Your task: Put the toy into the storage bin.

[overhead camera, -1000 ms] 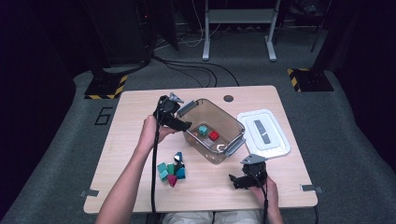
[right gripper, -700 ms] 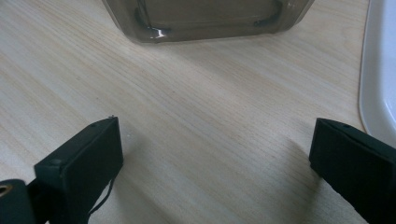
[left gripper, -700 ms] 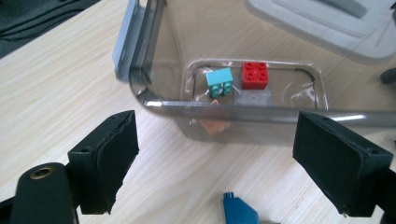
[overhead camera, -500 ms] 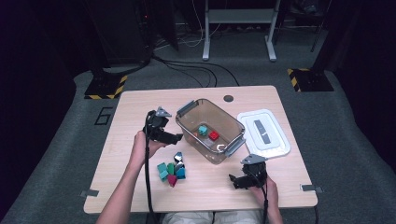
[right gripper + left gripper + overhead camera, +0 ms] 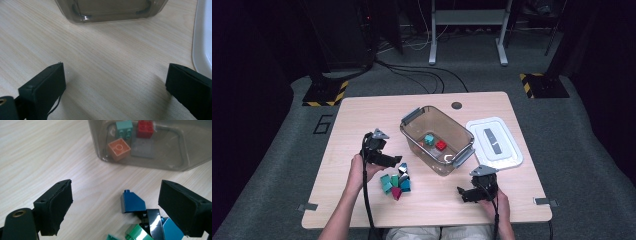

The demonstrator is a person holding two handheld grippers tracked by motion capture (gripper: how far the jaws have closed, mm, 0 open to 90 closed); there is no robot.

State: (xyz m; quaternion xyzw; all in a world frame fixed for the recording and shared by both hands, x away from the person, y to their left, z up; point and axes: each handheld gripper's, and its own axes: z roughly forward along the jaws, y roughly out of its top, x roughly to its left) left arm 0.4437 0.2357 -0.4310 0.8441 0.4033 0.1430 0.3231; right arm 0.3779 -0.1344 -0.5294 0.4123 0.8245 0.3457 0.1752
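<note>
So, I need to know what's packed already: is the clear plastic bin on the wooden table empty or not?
Not empty. The clear plastic bin holds a teal brick, a red brick, an orange brick and a grey tile.

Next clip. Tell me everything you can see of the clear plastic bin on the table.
The bin is a smoke-tinted, see-through plastic tub with rounded corners and a grey latch handle at each end. It stands upright and open near the table's middle, set at an angle; its white lid lies flat beside it. Inside, on the bottom, lie a teal brick, a red brick, an orange brick and a flat grey piece. Neither hand-held gripper touches it.
</note>
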